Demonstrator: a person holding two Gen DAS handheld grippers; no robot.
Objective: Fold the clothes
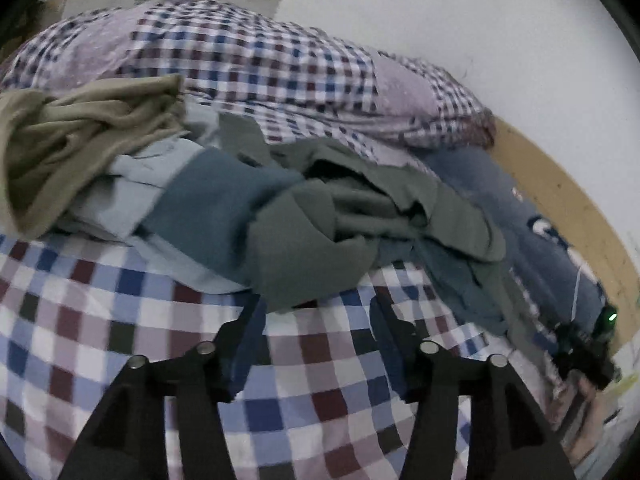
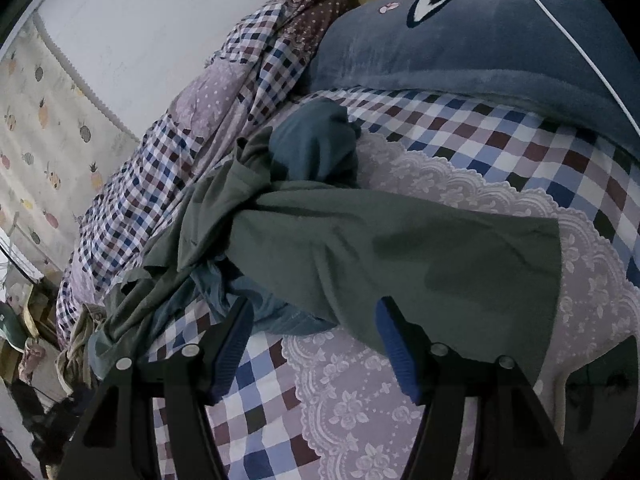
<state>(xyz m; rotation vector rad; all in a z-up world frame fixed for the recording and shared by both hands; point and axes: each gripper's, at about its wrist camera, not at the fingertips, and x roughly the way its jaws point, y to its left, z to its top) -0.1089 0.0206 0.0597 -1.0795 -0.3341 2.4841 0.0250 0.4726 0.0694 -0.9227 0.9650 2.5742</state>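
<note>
A heap of clothes lies on a checked bedsheet (image 1: 100, 320). In the left wrist view a grey-green garment (image 1: 320, 248) tops the pile, with a teal piece (image 1: 216, 208), a pale blue piece (image 1: 140, 184) and an olive garment (image 1: 72, 132) to its left. My left gripper (image 1: 316, 312) hangs open just short of the grey-green cloth's hem, holding nothing. In the right wrist view the same grey-green garment (image 2: 400, 252) stretches across the bed, a teal piece (image 2: 316, 144) behind it. My right gripper (image 2: 316, 316) is open, its blue-padded fingers (image 2: 394, 340) at the garment's near edge.
A rolled checked quilt (image 1: 248, 56) lies behind the pile against a white wall (image 1: 480, 20). A blue plush pillow (image 2: 480, 40) sits at the bed's head, beside a wooden headboard (image 1: 560, 200). A lilac lace mat (image 2: 360, 400) covers part of the sheet. The other gripper (image 1: 588, 344) shows at the far right.
</note>
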